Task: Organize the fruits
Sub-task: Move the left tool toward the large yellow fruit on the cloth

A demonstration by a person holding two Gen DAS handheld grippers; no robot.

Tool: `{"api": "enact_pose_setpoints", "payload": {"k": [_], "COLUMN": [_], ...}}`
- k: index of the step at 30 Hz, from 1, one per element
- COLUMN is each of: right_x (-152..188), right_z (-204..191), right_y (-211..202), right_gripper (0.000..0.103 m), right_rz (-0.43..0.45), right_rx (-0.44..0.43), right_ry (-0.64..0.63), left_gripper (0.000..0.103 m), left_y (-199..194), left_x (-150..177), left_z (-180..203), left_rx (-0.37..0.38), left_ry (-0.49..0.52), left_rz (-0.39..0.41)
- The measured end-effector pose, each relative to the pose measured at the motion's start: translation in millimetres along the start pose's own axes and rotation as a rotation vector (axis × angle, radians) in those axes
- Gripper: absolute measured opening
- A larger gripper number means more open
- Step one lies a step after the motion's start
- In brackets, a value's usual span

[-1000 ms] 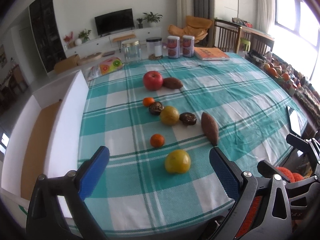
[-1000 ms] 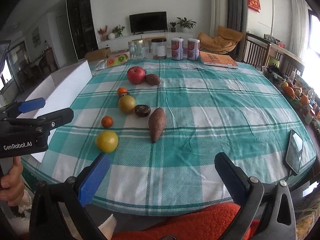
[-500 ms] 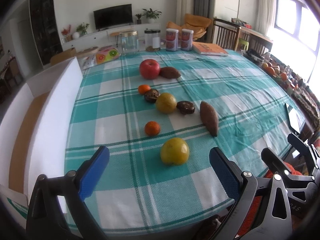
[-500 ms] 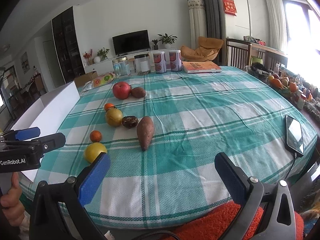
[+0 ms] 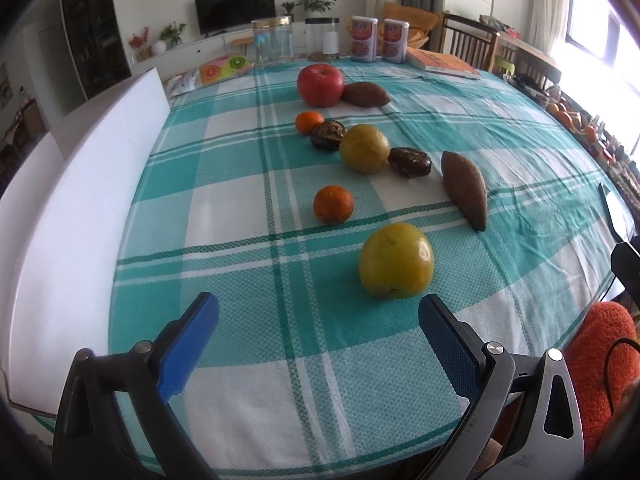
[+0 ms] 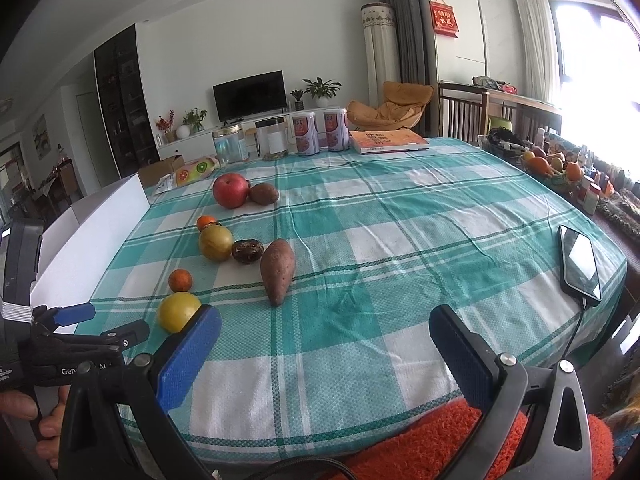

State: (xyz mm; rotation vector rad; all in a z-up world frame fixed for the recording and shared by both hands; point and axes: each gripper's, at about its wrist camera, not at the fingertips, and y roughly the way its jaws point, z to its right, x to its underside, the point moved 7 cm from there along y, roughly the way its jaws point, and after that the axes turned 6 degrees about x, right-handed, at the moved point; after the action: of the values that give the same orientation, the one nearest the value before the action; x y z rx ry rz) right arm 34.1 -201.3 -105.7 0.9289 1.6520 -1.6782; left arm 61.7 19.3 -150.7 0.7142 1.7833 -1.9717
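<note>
Left view: left tool (image 5: 319,320) spread, empty, just short of yellow fruit (image 5: 395,261) on desk (image 5: 240,168); right view: right tool (image 6: 325,332) spread, empty, sweet potato (image 6: 277,270) ahead.

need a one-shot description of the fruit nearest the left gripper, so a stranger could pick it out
On the teal-and-white checked tablecloth, follow the line of produce from the red apple toward the near edge. The last item is a large yellow fruit, just ahead of the open left gripper. It is bigger than the small orange behind it.
</note>
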Motion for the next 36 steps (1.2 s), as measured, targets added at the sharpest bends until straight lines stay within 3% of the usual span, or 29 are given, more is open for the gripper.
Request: {"api": "enact_pose_setpoints", "payload": {"k": [11, 36], "right_x": [3, 5], "right_z": [0, 2], "right_y": [4, 7], "right_gripper": [0.103, 0.103], "right_rz": [-0.015, -0.033], "right_rx": [-0.004, -0.028], "right_ry": [0.001, 0.021], "left_gripper": [0.101, 0.102], "left_y": [37, 37], "left_x": [23, 22], "left_z": [-4, -5], "left_rx": [-0.008, 0.006], "left_ry": [-0.002, -0.011], "left_rz": [-0.118, -0.055]}}
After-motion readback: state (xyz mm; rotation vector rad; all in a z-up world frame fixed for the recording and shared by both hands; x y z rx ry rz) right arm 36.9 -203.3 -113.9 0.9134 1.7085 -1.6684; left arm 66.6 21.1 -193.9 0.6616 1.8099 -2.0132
